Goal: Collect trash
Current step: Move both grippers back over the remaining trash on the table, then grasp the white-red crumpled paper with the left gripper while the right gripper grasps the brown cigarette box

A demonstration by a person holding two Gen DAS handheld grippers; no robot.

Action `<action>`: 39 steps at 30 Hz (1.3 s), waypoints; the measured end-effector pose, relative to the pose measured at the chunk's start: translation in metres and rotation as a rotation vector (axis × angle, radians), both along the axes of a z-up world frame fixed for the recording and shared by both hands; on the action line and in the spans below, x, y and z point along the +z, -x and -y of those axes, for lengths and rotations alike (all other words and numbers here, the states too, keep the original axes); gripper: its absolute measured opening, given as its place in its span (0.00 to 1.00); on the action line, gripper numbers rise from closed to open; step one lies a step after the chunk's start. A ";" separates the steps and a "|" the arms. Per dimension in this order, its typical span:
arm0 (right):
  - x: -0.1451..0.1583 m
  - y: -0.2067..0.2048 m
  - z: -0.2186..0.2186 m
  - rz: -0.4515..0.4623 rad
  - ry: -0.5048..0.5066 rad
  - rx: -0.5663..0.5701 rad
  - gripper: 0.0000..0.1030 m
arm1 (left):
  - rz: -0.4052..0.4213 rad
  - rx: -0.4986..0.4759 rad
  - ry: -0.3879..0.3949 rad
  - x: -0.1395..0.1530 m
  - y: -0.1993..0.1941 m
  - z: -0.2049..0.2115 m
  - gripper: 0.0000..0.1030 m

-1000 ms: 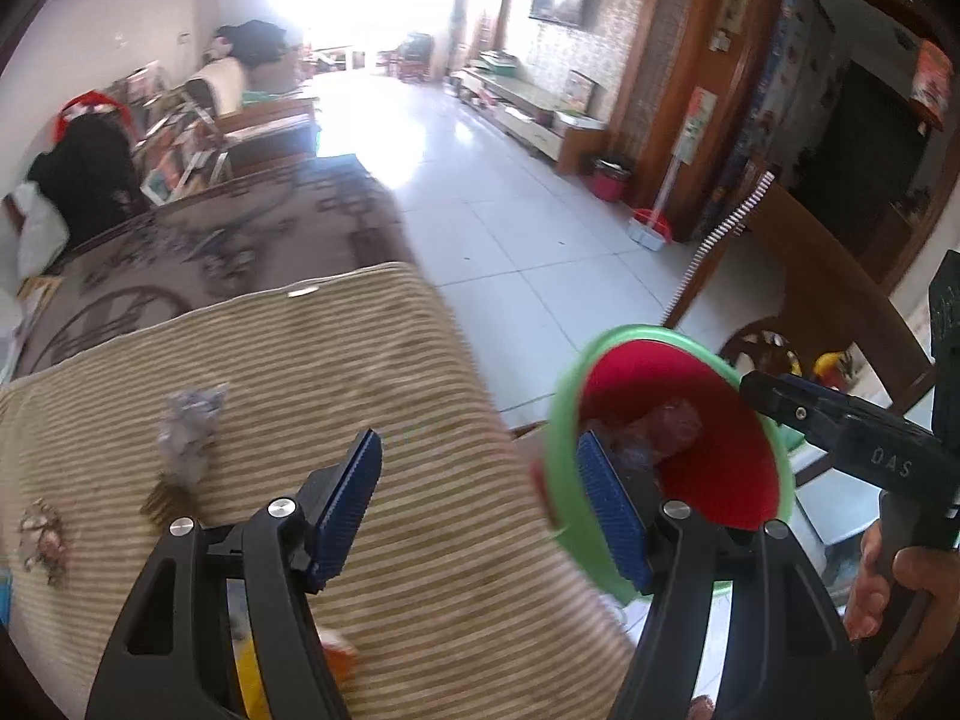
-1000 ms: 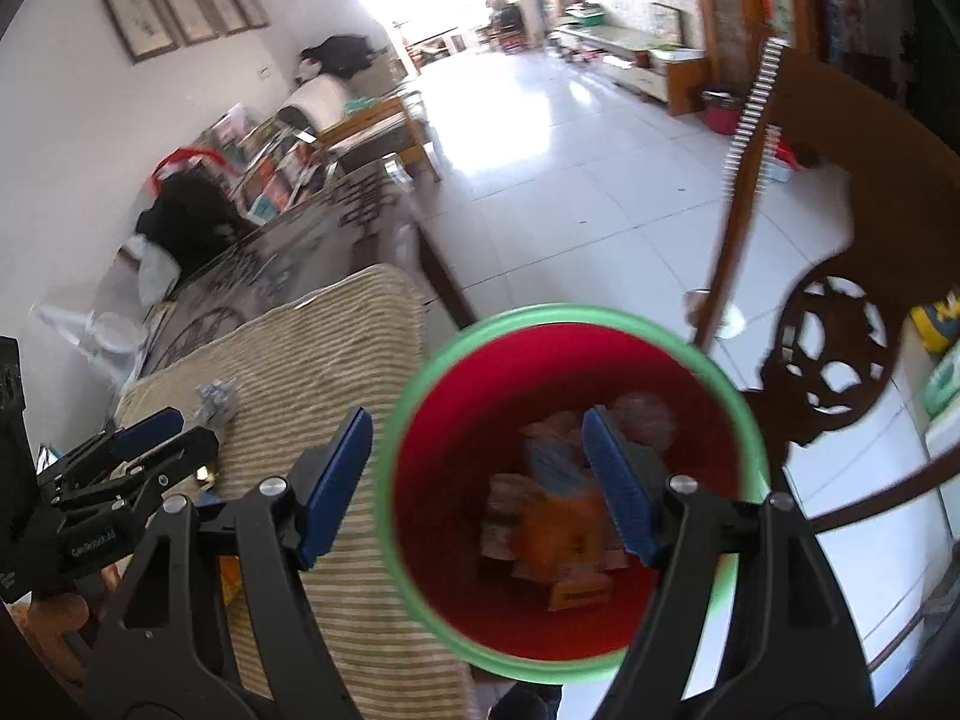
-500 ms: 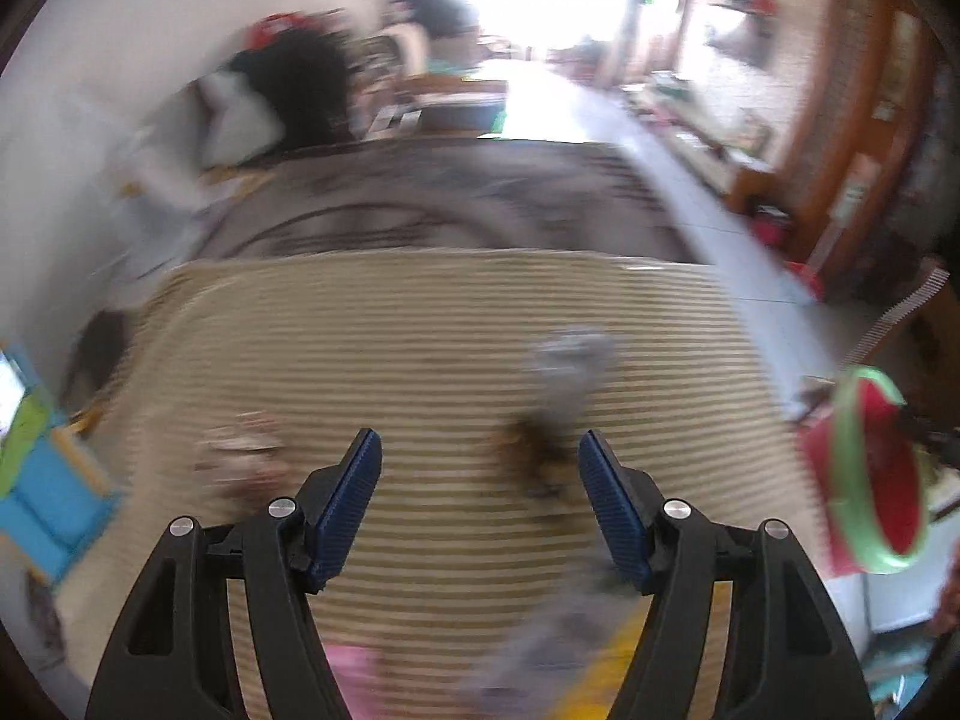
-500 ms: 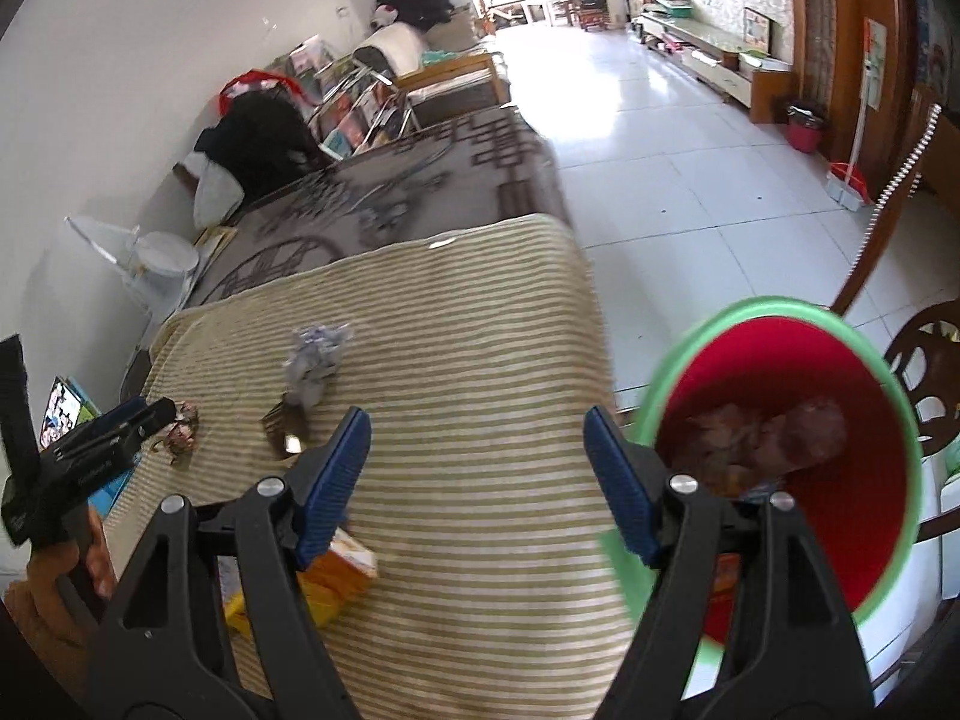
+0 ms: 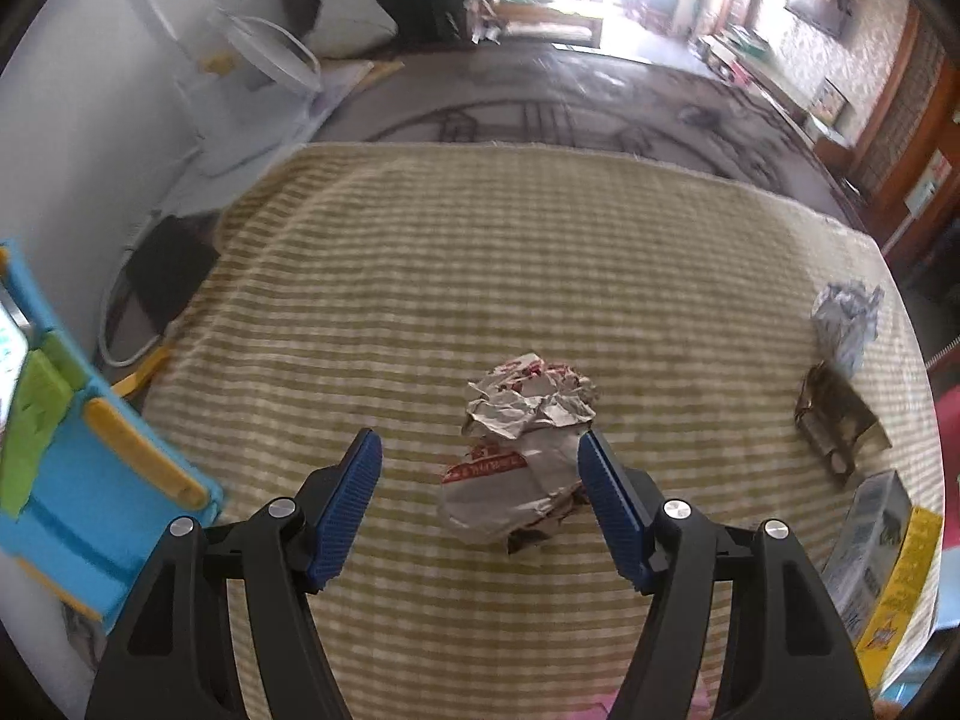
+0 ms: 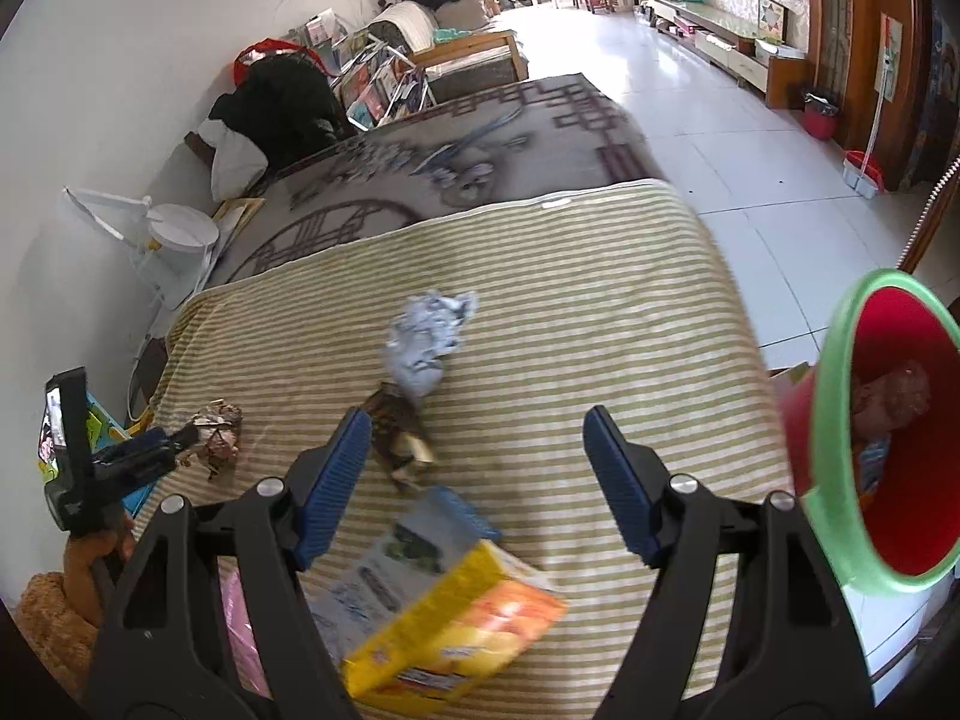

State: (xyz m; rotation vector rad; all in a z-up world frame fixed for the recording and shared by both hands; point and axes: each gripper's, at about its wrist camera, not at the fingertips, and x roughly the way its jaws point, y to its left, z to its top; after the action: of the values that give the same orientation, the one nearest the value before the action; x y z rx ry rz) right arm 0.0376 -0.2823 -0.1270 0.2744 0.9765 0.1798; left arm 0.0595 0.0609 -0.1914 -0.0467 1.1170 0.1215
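Left tool (image 5: 480, 480) now over crumpled wrapper (image 5: 525, 450)

surface: green-and-cream striped blanket (image 5: 540, 276) | on it: crumpled red-printed wrapper (image 5: 528, 450); crumpled bluish-white paper (image 6: 429, 342) touching dark foil wrapper (image 6: 399, 438); yellow-and-orange carton (image 6: 444, 606); pink item (image 6: 237, 618), near edge

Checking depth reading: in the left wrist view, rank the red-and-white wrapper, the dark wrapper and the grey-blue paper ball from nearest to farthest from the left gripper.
1. Red-and-white wrapper: between the open fingers of the left gripper.
2. Dark wrapper: off to the right.
3. Grey-blue paper ball: just beyond it, far right.
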 end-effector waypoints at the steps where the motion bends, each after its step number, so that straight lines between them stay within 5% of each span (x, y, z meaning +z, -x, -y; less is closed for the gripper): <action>1: -0.002 -0.001 -0.005 -0.005 0.002 0.000 0.69 | -0.007 -0.017 0.011 -0.005 -0.002 -0.001 0.64; 21: -0.093 -0.060 -0.087 -0.245 0.097 0.127 0.69 | -0.059 -0.167 0.253 -0.030 -0.034 0.000 0.68; 28: -0.098 -0.064 -0.106 -0.257 0.082 0.211 0.34 | -0.050 -0.174 0.313 -0.027 -0.037 -0.006 0.68; 33: -0.098 -0.067 -0.109 -0.265 0.084 0.202 0.45 | -0.062 -0.172 0.309 -0.033 -0.044 -0.005 0.68; 35: -0.099 -0.068 -0.108 -0.264 0.073 0.202 0.53 | -0.085 -0.174 0.313 -0.040 -0.044 -0.003 0.65; 37: -0.101 -0.069 -0.108 -0.274 0.034 0.212 0.53 | -0.116 -0.194 0.331 -0.048 -0.043 0.002 0.40; 38: -0.104 -0.070 -0.110 -0.283 0.037 0.216 0.51 | -0.124 -0.196 0.333 -0.050 -0.042 0.004 0.40; 39: -0.106 -0.069 -0.111 -0.288 0.052 0.221 0.36 | -0.115 -0.196 0.326 -0.049 -0.041 0.005 0.34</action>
State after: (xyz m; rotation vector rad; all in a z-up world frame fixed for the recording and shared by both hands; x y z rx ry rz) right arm 0.1068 -0.1711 -0.2325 0.1457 1.2959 0.3221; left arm 0.1000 0.0555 -0.2402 -0.2225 1.2413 -0.2369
